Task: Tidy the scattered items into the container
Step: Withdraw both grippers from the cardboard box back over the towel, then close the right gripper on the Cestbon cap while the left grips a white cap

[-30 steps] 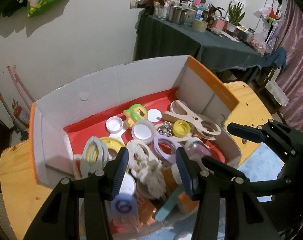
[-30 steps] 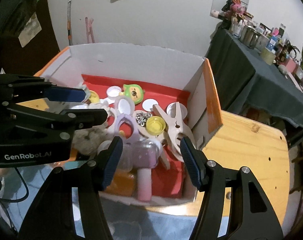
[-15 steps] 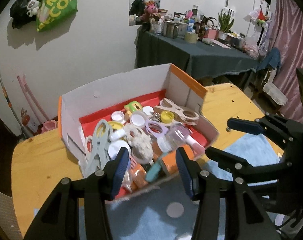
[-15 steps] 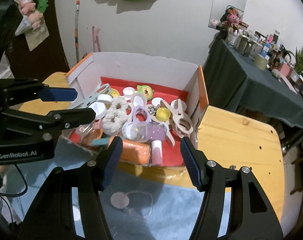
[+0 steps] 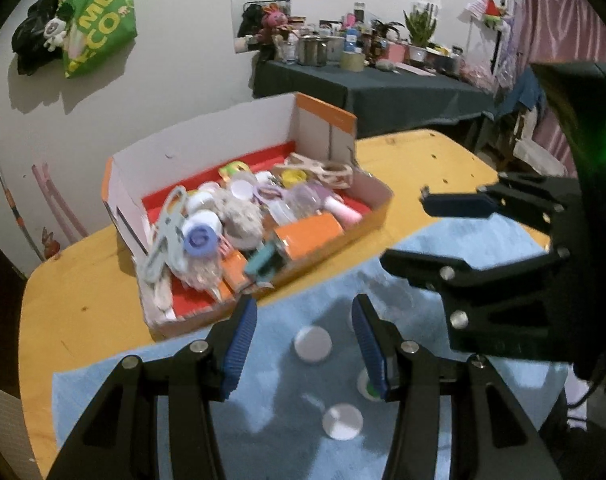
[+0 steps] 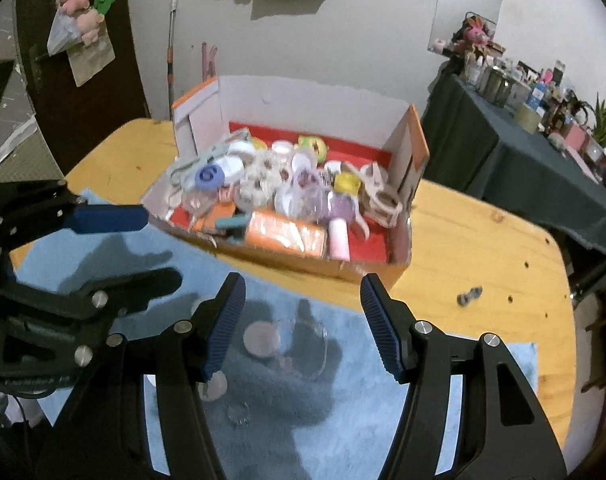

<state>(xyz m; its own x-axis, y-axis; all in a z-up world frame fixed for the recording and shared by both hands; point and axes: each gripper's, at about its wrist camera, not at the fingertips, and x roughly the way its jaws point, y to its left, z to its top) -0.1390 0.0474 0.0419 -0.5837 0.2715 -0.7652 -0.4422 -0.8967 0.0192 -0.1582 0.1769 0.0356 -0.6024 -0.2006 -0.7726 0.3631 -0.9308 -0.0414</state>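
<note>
The container is a cardboard box (image 5: pixel 327 124) (image 6: pixel 417 144) with a red floor, full of small items: wooden clips, caps, rings, an orange pack. It stands on the wooden table beyond a blue mat (image 5: pixel 143 364) (image 6: pixel 483 364). White round caps (image 5: pixel 312 344) (image 5: pixel 342 421) lie loose on the mat, one (image 6: pixel 260 339) beside a clear lid (image 6: pixel 309 350). My left gripper (image 5: pixel 305 342) is open and empty above the mat. My right gripper (image 6: pixel 303 326) is open and empty above the cap and lid; it also shows in the left wrist view (image 5: pixel 435 232).
A small dark metal piece (image 6: pixel 468 295) lies on the bare wooden table (image 6: pixel 483 240) right of the box. A dark-clothed side table (image 5: pixel 383 84) with jars and plants stands behind. A green bag (image 5: pixel 99 24) hangs on the wall.
Both grippers have pulled back from over the box to above the blue mat. The box looks farther away and the loose caps on the mat have come into view.
</note>
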